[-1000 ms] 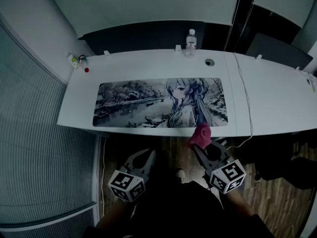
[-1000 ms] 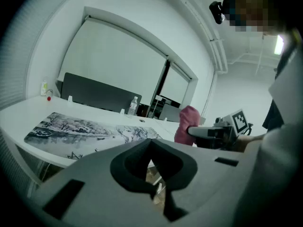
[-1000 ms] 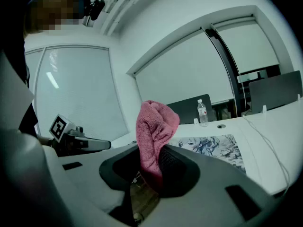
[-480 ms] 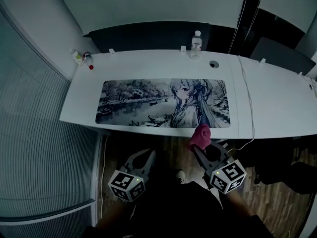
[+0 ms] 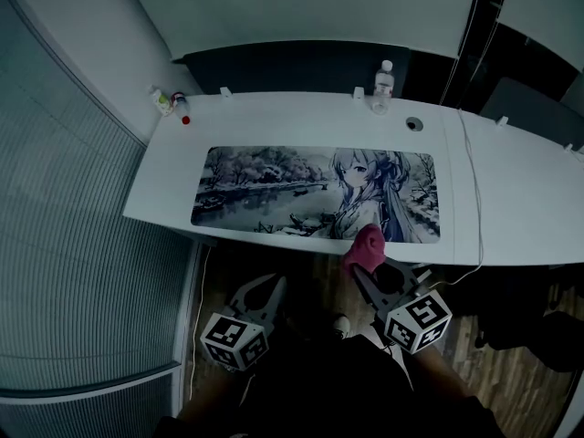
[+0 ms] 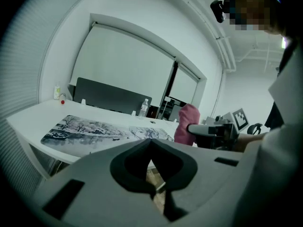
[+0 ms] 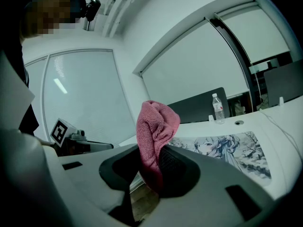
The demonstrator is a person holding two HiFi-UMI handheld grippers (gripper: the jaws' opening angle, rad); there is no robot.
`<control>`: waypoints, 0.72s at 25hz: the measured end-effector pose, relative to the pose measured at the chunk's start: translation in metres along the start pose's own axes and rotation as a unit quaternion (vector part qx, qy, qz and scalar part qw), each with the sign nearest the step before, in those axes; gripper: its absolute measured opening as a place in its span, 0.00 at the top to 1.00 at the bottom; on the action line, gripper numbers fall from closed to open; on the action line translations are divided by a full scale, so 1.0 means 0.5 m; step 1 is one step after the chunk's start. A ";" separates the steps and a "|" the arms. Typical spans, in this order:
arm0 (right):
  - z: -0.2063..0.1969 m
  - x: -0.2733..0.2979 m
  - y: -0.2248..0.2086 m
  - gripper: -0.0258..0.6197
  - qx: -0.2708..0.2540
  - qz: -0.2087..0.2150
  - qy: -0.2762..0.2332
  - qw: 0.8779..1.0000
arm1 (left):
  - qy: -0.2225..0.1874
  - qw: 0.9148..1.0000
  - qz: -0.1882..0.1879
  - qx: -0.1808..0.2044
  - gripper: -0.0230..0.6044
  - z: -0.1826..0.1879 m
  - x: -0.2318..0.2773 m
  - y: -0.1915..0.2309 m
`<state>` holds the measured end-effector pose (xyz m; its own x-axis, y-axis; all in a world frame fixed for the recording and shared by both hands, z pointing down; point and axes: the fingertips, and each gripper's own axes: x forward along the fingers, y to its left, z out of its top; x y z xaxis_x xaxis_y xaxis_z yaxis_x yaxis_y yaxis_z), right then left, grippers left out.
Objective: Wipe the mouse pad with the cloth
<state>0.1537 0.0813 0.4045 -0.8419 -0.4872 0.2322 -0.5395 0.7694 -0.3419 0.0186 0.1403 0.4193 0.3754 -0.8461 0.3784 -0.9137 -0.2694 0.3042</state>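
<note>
- Mouse pad [image 5: 274, 190], head view: it lies flat on the white table [image 5: 169, 185], its long axis running left to right across the person. The pink cloth [image 5: 367, 245] hangs just off the pad's near edge, toward the pad's right end. It is bunched in the closed fingers of the right gripper [image 5: 370, 267] and does not touch the pad.
- Same view: the left gripper [image 5: 263, 286] sits farther back from the pad's near edge, opposite the pad's middle. That makes the right gripper the nearer one, and it is the one carrying the cloth.
- Left gripper view: its fingers meet at the tips with nothing between them. The pad stretches ahead and to the left, with the cloth off the pad's near right end.
- Right gripper view: the fingers clamp the cloth's lower part and the bunch stands up above them. The pad lies ahead and to the right, so the likely move is forward and down onto the pad's right end, then a sweep along its length.
</note>
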 end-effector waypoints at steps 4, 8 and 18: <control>0.001 0.055 0.019 0.78 -0.007 0.003 0.006 1.000 | -0.003 1.000 -0.001 -0.003 0.96 0.006 0.007 0.052; 0.000 0.126 0.044 0.78 -0.006 -0.005 0.011 1.000 | 0.000 1.000 -0.014 -0.001 0.96 0.017 0.004 0.116; -0.020 0.353 0.114 0.78 0.023 -0.029 0.042 0.998 | 0.027 0.999 -0.037 0.006 0.96 0.056 -0.008 0.320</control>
<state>-0.0257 0.0432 0.4350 -0.8060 -0.4932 0.3272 -0.5894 0.7200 -0.3664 -0.1334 0.0878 0.4421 0.4494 -0.7975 0.4024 -0.8849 -0.3359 0.3226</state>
